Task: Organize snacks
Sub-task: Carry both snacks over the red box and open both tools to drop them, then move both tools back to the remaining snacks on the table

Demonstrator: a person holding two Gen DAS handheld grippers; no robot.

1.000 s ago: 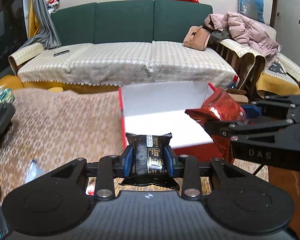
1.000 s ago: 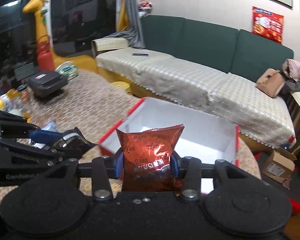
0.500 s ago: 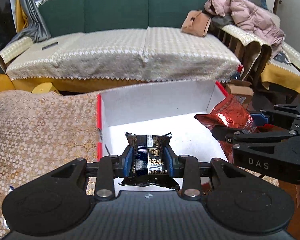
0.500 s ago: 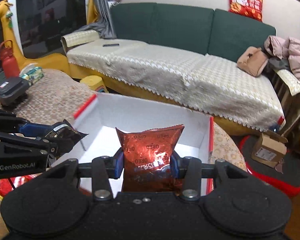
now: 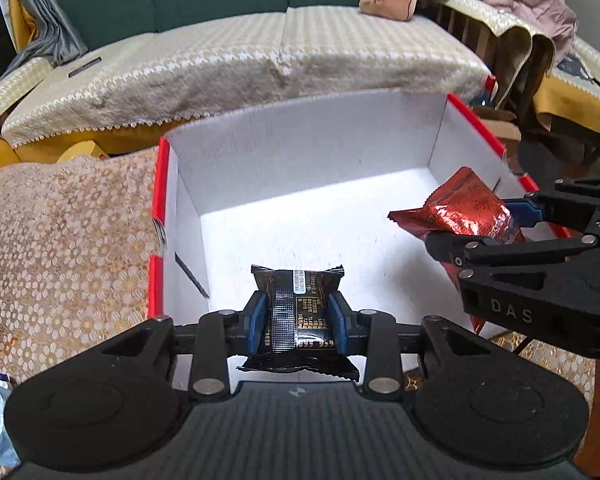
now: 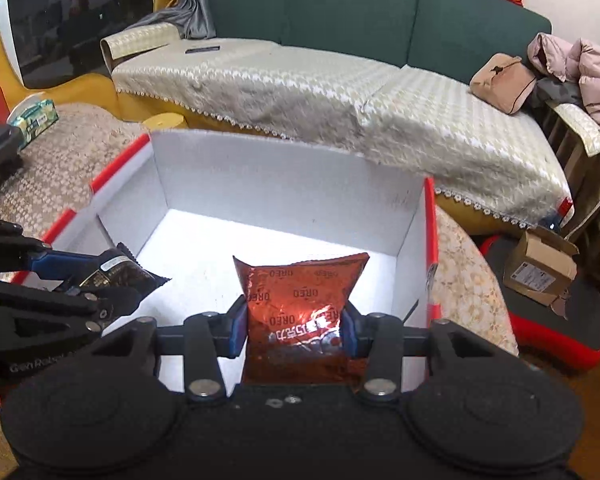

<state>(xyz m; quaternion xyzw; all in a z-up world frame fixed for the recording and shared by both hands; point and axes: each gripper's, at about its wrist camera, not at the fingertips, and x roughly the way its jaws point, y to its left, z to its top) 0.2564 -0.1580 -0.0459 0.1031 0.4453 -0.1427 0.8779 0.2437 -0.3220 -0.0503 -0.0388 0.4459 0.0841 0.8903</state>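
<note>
While both crinkly foil packs are hanging over the white, red-rimmed cardboard box, your left gripper is pinching the black snack packet, your right gripper the red Oreo bag.

Both grippers (snacks clamped) have dropped over the box.

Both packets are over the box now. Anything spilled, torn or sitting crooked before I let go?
Nothing stands out. The left gripper is shut on the black packet, the right gripper on the red Oreo packet; both wrappers look whole. The white box sits upright on the table, with nothing in the part of it that shows.
</note>
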